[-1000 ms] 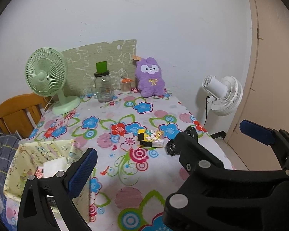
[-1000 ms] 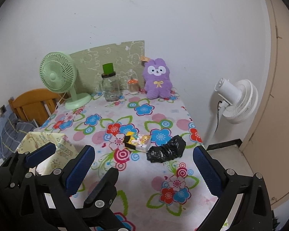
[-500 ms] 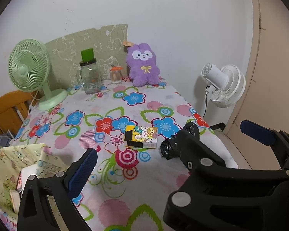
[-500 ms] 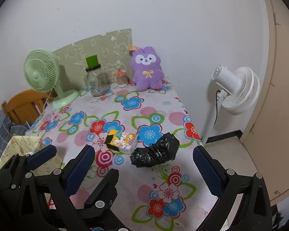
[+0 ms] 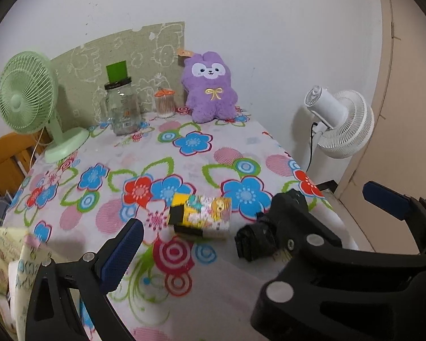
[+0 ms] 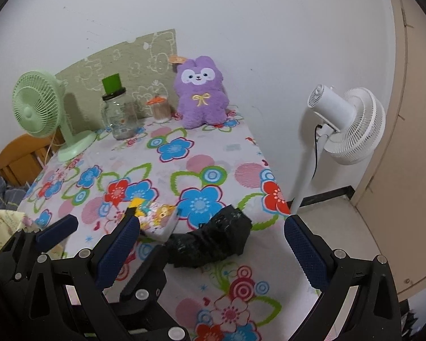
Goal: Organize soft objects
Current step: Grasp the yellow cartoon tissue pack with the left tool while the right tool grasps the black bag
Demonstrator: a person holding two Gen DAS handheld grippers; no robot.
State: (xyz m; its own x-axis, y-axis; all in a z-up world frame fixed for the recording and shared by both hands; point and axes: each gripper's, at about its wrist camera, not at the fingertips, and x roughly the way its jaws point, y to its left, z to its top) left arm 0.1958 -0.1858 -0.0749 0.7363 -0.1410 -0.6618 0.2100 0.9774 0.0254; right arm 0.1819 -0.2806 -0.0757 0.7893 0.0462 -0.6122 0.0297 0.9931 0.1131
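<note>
The jaws of both grippers stand wide apart and hold nothing: the left gripper frames the colourful printed pack, while the right gripper has the crumpled black plastic bag lying between its blue fingertips, untouched by either. Compared with a second ago both cameras have come closer and lower over the flowered surface; the pack and the bag sit larger and nearer the bottom of each view, and in the right wrist view the bag has gone from ahead of the fingers to lying between them. The bag lies just beside the pack, to its right, near the right edge of the surface, and in the left wrist view the body of the right gripper covers part of it. The purple plush rabbit sits upright at the far end against the wall, in the same place as before, with a small orange-lidded container just to its left, then a glass jar with a green top, then a green desk fan at the far left. A pale green patterned board leans against the wall behind them. A white standing fan stands on the floor off the right side of the surface. At the lower left a yellow patterned cloth hangs at the near corner, and a wooden chair back shows beyond it.
</note>
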